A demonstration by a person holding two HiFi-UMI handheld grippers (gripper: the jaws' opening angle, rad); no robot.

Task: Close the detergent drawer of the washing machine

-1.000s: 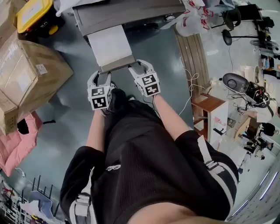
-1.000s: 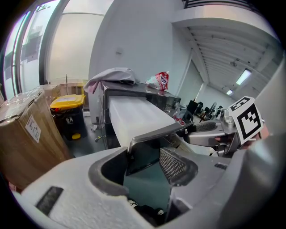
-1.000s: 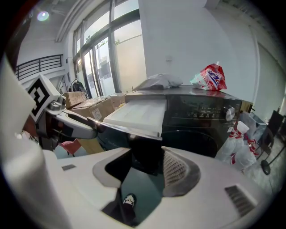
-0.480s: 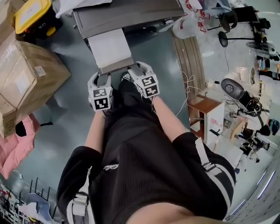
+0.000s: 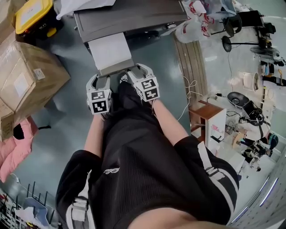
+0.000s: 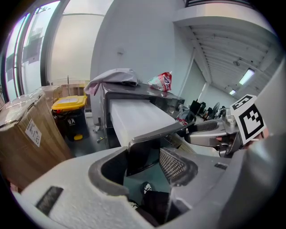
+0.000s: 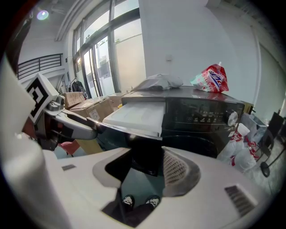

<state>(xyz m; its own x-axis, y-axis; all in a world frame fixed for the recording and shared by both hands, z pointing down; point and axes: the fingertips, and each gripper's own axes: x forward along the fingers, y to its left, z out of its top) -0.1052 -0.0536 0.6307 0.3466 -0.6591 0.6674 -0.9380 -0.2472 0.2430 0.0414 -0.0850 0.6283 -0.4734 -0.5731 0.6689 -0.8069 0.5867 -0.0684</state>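
**Head view.** A dark grey washing machine (image 5: pixel 129 15) stands at the top of the frame. Its white detergent drawer (image 5: pixel 109 49) is pulled out toward the person and ends in a dark grey front panel (image 5: pixel 115 68). The left hand-held gripper (image 5: pixel 103 80) meets the panel's left end and the right hand-held gripper (image 5: pixel 134 73) its right end. Each carries a black-and-white marker cube. The person's black shorts (image 5: pixel 147 165) fill the lower frame. A large brown cardboard box (image 5: pixel 27 85) sits on the grey-green floor (image 5: pixel 58 129) to the left. A yellow-lidded bin (image 5: pixel 33 13) stands behind the box.

**Left gripper view.** The left hand-held gripper (image 6: pixel 145 162) is closed on the left end of the front panel (image 6: pixel 156 134). The panel fills the gap from the left jaw to the meshed right pad. Behind it the detergent drawer (image 6: pixel 138 117) runs back to the washing machine (image 6: pixel 147 93). A crumpled grey cloth (image 6: pixel 114 76) and a red-and-white bag (image 6: pixel 161 81) lie on top of the machine. The right hand-held gripper (image 6: pixel 199 129) shows at the panel's far end. The cardboard box (image 6: pixel 27 138) and the bin (image 6: pixel 69 105) stand at the left.

**Right gripper view.** The right hand-held gripper (image 7: pixel 147 167) grips the right end of the front panel (image 7: pixel 145 156), which spans its jaws. The detergent drawer (image 7: pixel 138 115) stands open from the washing machine (image 7: pixel 201 114). The cloth (image 7: pixel 161 82) and the bag (image 7: pixel 212 78) lie on top. The left hand-held gripper (image 7: pixel 76 125) holds the other end. Two black-and-white shoes (image 7: pixel 139 202) show on the floor below the jaws.
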